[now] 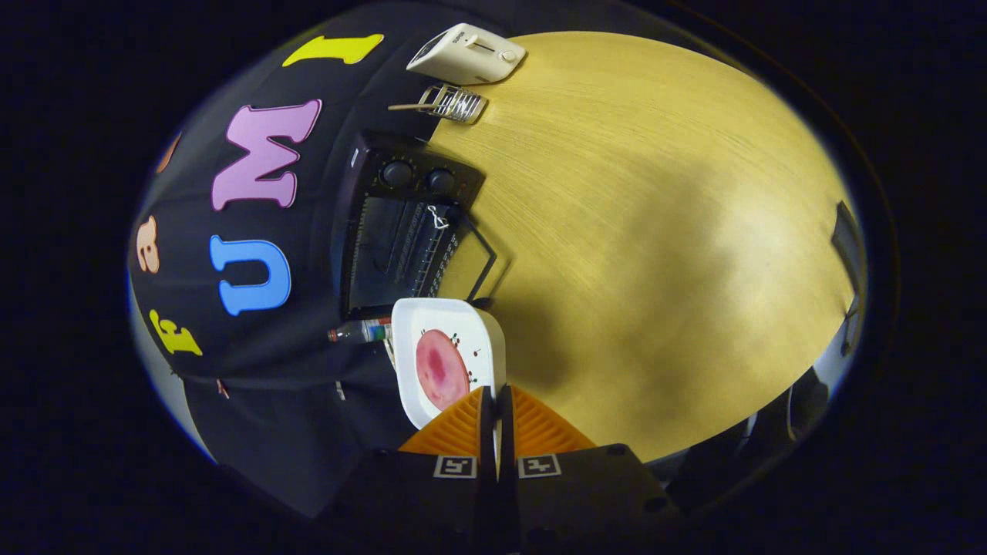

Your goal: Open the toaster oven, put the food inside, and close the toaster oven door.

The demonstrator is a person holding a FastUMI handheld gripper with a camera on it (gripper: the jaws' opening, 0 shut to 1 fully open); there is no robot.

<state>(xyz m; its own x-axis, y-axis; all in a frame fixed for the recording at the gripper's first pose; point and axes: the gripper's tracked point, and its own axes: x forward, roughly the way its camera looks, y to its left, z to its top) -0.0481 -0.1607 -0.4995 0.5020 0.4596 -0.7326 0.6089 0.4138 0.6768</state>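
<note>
The tongs (pixel 495 401) were pinched tight on the edge of a white plate (pixel 432 316), holding it up. A round pink slice of food (pixel 441 368) lay on the plate. The toaster oven (pixel 401 231) sat on the tabletop (pixel 655 231) just past the plate, straight ahead, its door (pixel 470 266) hanging open.

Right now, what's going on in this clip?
A person's handheld gripper is shut on the edge of a white plate carrying a round pink slice of food, lifted and tilted. Just beyond the plate the black toaster oven stands with its door open and the rack inside visible. The food is not yet in. A white toaster and a wire rack sit further along the wooden table.
</note>
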